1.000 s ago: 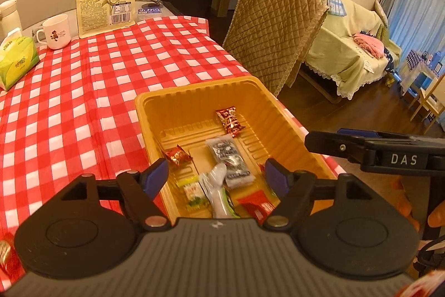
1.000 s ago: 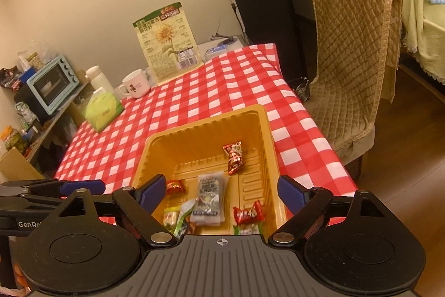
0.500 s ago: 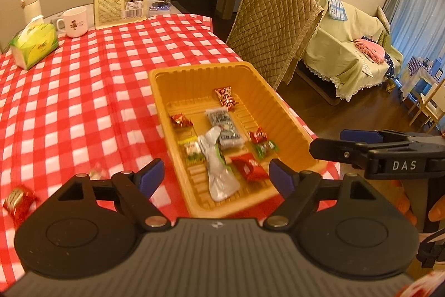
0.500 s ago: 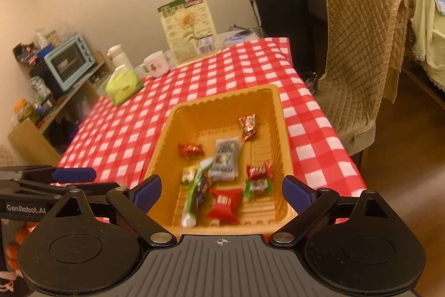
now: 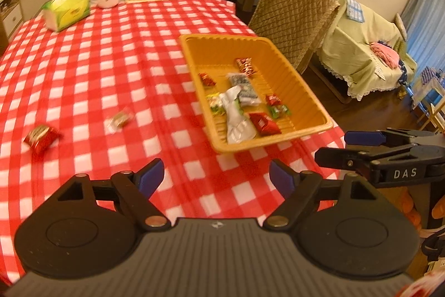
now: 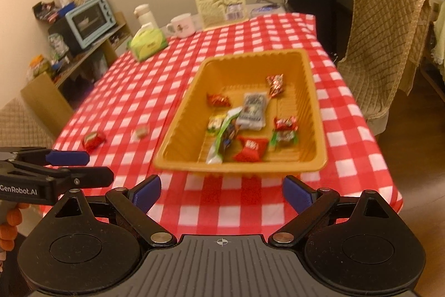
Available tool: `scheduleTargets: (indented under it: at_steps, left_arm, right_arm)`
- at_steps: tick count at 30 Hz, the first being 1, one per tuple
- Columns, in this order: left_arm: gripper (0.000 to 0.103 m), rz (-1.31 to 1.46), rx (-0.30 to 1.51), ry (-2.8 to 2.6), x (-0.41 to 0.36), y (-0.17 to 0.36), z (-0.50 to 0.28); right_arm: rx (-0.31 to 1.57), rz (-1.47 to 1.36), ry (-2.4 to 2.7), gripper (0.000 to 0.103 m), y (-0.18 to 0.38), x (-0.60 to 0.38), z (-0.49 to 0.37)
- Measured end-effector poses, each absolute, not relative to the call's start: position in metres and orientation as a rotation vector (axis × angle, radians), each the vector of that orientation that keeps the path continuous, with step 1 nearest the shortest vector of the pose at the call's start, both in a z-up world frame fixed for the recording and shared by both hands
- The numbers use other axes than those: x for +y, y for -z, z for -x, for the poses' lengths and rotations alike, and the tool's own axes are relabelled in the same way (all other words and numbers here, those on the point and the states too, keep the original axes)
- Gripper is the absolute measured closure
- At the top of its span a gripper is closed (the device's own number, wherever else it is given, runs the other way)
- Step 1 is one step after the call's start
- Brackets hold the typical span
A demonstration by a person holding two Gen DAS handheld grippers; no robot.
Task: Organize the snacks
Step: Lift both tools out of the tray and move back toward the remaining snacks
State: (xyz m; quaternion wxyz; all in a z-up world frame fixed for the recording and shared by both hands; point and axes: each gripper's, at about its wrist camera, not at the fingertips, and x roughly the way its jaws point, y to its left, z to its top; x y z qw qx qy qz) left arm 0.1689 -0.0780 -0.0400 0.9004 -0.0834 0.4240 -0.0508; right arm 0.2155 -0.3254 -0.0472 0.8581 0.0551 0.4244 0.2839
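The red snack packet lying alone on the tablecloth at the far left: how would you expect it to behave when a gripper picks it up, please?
The red snack packet looks small and puffy, so probably light and crushable. Its glossy wrapper may slip between the pads. Lying flat on the tablecloth, it should slide rather than roll if nudged.

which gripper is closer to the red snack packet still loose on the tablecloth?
Left. The left gripper hangs just off the near table edge beside the red snack packet; the right gripper sits further over, facing the yellow tray.

Black left gripper (image 5: 216, 176) and right gripper (image 6: 222, 192), blue pads, silver screws.
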Motion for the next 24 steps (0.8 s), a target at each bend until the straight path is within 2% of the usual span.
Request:
scheduleTargets:
  at_steps: [24]
  left_arm:
    - [0.022,0.233,0.927,-0.060,-0.007,0.051,-0.110]
  right_arm:
    - [1.007,0.009,-0.780,0.009,0.070,-0.225,-0.189]
